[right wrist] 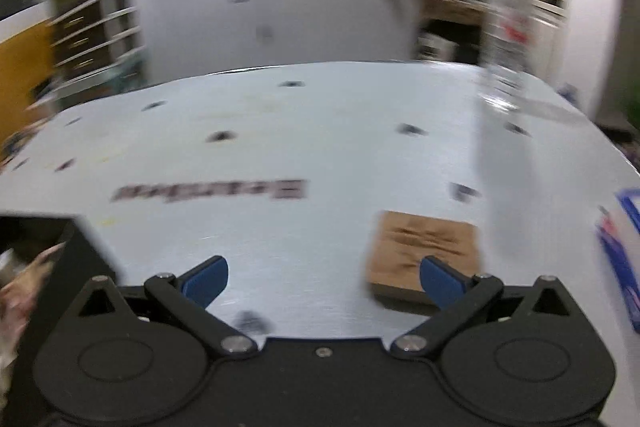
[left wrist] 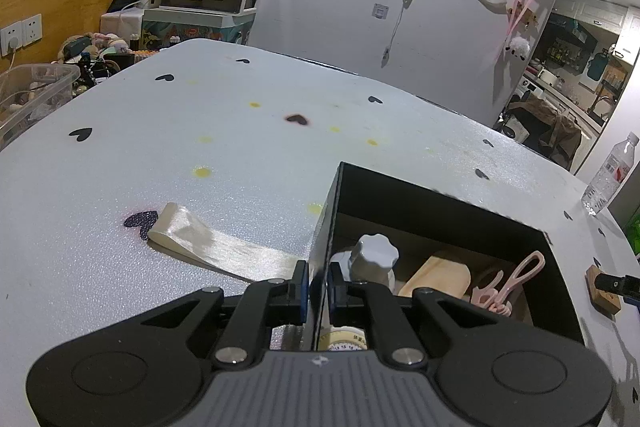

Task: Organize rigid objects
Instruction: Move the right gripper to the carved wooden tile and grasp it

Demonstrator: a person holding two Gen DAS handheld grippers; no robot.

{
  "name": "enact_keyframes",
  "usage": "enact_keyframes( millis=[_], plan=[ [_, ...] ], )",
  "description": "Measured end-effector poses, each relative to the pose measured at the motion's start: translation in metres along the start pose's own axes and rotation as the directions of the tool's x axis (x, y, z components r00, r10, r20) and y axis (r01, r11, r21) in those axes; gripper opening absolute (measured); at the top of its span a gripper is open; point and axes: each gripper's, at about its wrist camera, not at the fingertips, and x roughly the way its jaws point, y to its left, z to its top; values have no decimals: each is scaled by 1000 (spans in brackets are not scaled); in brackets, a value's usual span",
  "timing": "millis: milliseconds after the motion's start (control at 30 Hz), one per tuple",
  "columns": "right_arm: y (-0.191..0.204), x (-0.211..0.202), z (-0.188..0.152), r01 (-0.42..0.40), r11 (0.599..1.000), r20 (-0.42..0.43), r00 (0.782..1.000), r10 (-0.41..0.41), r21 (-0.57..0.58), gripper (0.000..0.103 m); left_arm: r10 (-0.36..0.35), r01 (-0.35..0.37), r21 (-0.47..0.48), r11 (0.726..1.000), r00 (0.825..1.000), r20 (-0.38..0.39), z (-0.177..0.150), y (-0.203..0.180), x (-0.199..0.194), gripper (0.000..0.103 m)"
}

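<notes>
White heart-dotted table [left wrist: 240,155] before grey wall [left wrist: 328,7]

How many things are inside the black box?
4 show: a white knob-lidded jar, a wooden board, pink scissors, and a dial scale nearest. More may hide inside the black box.

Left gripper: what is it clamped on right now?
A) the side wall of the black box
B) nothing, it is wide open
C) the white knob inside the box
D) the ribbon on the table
A: the left gripper has its jaws closed on either side of the black box wall, beside the ribbon.
</notes>
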Motion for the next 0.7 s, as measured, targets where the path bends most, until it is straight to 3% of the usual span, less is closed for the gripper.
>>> enact_keyframes(
  millis=[267, 367, 433, 500, 567, 700],
  plan=[
    [-31, 28, -3, 116, 992, 16, 993, -117, 51, 103, 0, 0, -1, 1000, 1000, 0, 0, 0, 0, 9],
    [-34, 38, -2, 130, 990, 3, 991, -131, 52, 103, 0, 0, -1, 1000, 1000, 0, 0, -1, 0, 9],
    [-39, 44, 0, 98, 991, -6, 995, -98, 96, 102, 0, 0, -1, 1000, 1000, 0, 0, 0, 0, 9],
    [-41, 47, 0, 84, 989, -15, 996, -82, 119, 92, 0, 0, -2, 1000, 1000, 0, 0, -1, 0, 9],
    [-39, 47, 1, 120, 987, -8, 993, -120, 102, 78, 0, 0, -1, 1000, 1000, 0, 0, -1, 0, 9],
    [-40, 47, 1, 120, 989, -10, 993, -119, 88, 76, -1, 1, -2, 1000, 1000, 0, 0, -1, 0, 9]
  ],
)
